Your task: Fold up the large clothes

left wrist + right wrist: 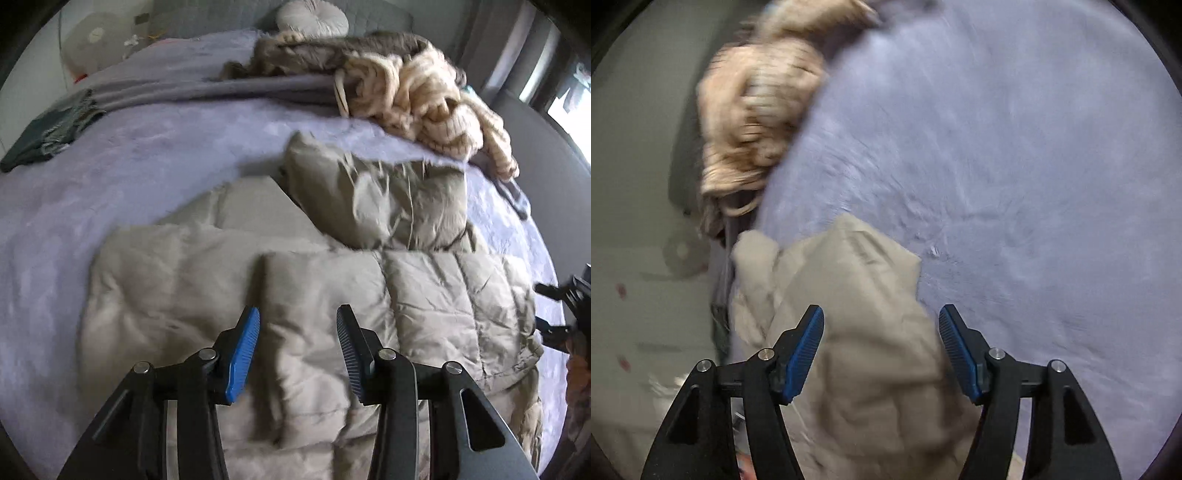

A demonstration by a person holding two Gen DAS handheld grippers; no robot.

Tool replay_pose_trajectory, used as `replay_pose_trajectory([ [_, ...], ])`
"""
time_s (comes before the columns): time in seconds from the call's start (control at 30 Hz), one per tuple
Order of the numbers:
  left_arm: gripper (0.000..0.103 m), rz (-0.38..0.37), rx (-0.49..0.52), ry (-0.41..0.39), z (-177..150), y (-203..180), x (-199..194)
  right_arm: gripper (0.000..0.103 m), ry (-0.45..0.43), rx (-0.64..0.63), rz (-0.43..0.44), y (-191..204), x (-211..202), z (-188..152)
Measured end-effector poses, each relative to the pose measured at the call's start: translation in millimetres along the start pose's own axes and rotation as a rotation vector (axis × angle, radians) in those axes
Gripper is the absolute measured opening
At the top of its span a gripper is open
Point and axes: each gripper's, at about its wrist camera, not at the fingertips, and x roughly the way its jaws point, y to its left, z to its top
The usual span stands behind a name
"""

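Note:
A beige quilted puffer jacket (332,295) lies spread on the lilac bed cover (129,166), its hood (369,199) bunched at the far side and a sleeve folded across the body. My left gripper (297,321) is open just above the jacket's middle, holding nothing. My right gripper (881,321) is open over a bunched part of the same jacket (857,295) near the bed's edge, holding nothing. The right gripper also shows at the right edge of the left wrist view (565,310).
A cream and brown furry blanket (424,96) is heaped at the far right of the bed, also in the right wrist view (757,99). A dark green fringed cloth (48,129) lies at the left. A round pillow (312,18) sits at the headboard. Floor lies left of the bed (635,184).

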Motion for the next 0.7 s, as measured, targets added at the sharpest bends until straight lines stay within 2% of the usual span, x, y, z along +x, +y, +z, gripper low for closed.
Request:
replay_pose_trajectory([
  [0.07, 0.046, 0.023, 0.014, 0.015, -3.9, -5.4, 10.4, 0.017, 0.030, -0.001, 0.064, 8.0, 11.0, 3.0],
  [0.13, 0.046, 0.054, 0.029, 0.038, -9.2, -5.6, 21.7, 0.016, -0.003, -0.111, 0.023, 26.8, 5.4, 1.1],
  [0.27, 0.046, 0.031, 0.024, 0.065, -17.5, -6.8, 41.5, 0.015, -0.023, -0.306, -0.241, 29.7, 20.2, 6.9],
  [0.33, 0.046, 0.047, 0.054, 0.059, -21.3, -12.5, 49.4, 0.015, -0.022, -0.327, -0.277, 20.7, 29.5, 11.1],
  [0.37, 0.046, 0.058, 0.057, 0.059, -21.7, -14.2, 49.6, 0.015, -0.027, -0.316, -0.264, 17.0, 29.9, 12.6],
  [0.43, 0.046, 0.068, 0.055, 0.054, -19.8, -13.9, 42.1, 0.016, -0.052, -0.261, -0.246, 13.5, 19.3, 11.8],
  [0.47, 0.046, 0.077, 0.047, 0.049, -18.6, -11.7, 35.8, 0.020, -0.071, -0.247, -0.261, 15.7, 11.2, 8.8],
  [0.5, 0.046, 0.083, 0.037, 0.040, -17.3, -9.3, 30.6, 0.020, -0.091, -0.255, -0.284, 17.5, -0.1, 2.5],
  [0.6, 0.046, 0.062, 0.004, -0.001, -15.6, 1.4, 4.5, 0.020, -0.137, -0.331, -0.302, 27.5, -32.5, -20.6],
  [0.7, 0.046, 0.045, 0.004, 0.005, -20.1, 4.9, -6.3, 0.019, -0.134, -0.446, -0.322, 37.2, -49.6, -52.9],
])
